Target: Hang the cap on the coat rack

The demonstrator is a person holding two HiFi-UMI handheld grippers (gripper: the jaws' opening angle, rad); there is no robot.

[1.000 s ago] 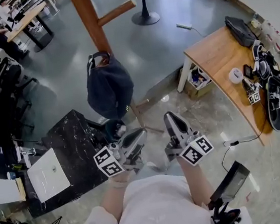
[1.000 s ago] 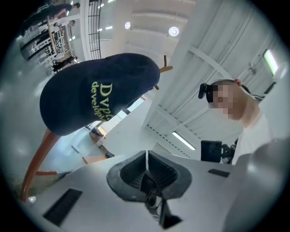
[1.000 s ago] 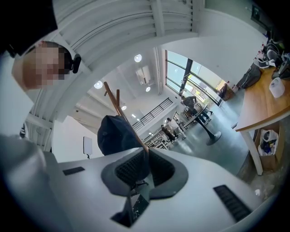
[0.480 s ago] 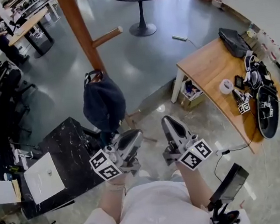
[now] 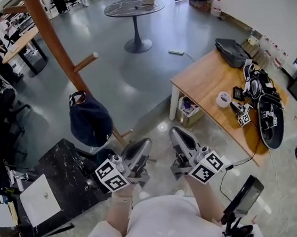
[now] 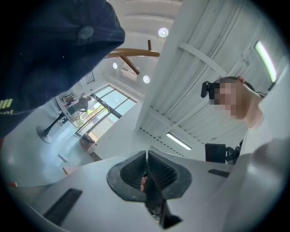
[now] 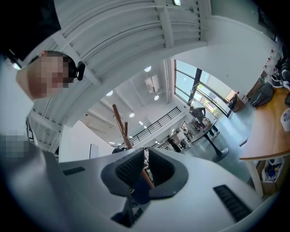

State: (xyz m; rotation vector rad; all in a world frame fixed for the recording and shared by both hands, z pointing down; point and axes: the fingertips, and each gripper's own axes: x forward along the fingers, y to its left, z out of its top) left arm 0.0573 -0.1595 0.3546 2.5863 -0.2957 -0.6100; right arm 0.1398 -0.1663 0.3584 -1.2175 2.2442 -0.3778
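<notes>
The left gripper (image 5: 139, 149) and the right gripper (image 5: 179, 139) were both clenched on nothing, side by side. The navy cap (image 5: 90, 121) hung on the coat rack (image 5: 56, 43), apart from both grippers, so the task looked done. The cap hid whatever it hung from, and the rack's top was cut off.

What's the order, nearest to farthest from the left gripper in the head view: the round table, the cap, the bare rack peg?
1. The cap, hanging just up-left of the left gripper.
2. The peg, above the cap, sticking out right of the pole.
3. The round table, far off at the top, right of the pole.
</notes>
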